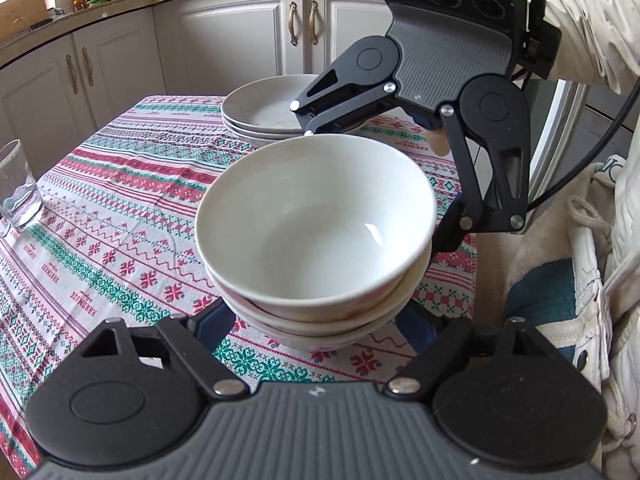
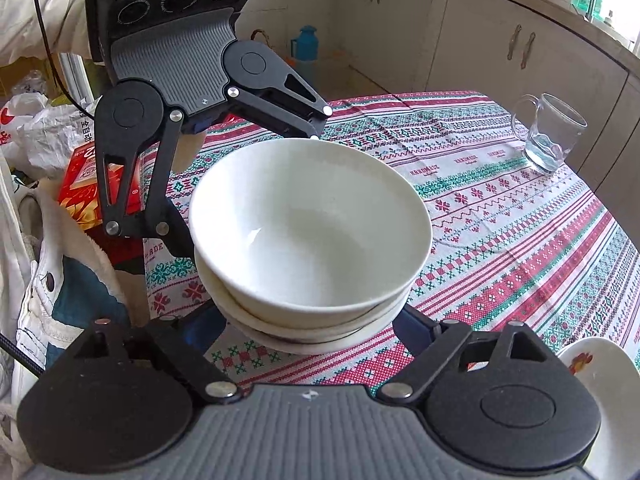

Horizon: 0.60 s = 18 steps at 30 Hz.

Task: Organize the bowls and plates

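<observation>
A stack of three white bowls (image 1: pixel 316 232) stands on the patterned tablecloth (image 1: pixel 100 208); it also shows in the right wrist view (image 2: pixel 308 232). My left gripper (image 1: pixel 316 332) has its jaws spread around the lower bowls on the near side. My right gripper (image 1: pixel 384 184) comes from the far side, its jaws spread around the same stack; in its own view it (image 2: pixel 312 328) straddles the lower bowls. The fingertips are hidden by the bowls, so contact is unclear. A stack of grey plates (image 1: pixel 264 112) sits behind the bowls.
A glass mug (image 1: pixel 18 188) stands at the table's left edge; it shows at the far right in the right wrist view (image 2: pixel 548 136). A white dish with a red motif (image 2: pixel 600 384) lies near the right gripper. Cabinets (image 1: pixel 224 40) stand behind. Bags and a red box (image 2: pixel 92 184) sit beside the table.
</observation>
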Available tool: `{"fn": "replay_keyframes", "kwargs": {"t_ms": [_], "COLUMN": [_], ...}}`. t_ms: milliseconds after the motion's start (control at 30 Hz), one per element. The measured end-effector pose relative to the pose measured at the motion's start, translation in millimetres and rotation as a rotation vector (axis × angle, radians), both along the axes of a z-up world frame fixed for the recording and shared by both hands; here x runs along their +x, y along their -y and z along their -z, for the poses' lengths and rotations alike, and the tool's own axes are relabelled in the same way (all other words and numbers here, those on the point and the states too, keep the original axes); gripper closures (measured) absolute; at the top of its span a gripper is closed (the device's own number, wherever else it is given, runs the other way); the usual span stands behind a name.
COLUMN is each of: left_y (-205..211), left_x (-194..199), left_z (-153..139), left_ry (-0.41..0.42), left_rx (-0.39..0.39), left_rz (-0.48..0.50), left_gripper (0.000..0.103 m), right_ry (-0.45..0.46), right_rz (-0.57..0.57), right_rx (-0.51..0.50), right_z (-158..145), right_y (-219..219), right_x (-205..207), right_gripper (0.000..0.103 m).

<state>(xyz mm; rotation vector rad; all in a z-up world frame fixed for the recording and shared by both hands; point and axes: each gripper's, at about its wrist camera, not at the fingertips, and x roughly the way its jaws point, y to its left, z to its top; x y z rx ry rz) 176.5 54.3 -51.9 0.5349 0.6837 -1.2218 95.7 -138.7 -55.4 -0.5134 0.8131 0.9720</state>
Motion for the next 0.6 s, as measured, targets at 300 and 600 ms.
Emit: {"fn": "replay_keyframes", "kwargs": {"t_ms": [300,600], "left_y": [1.3,1.6], "left_x": [1.5,2.5], "left_z": [-1.0,-0.5], "left_ry": [-0.013,-0.017], "left_rx": [0.001,0.002], "left_rz": [0.010,0.005], "left_gripper": [0.016,0.016], "right_ry": [-0.014,-0.024], "right_rz": [-0.009,0.001], "right_rx": [-0.008,-0.011], "right_z": [1.8,0.9], "right_y": [-2.0,-2.5], "right_x": [3.4,4.3], "right_gripper": [0.010,0.010]}}
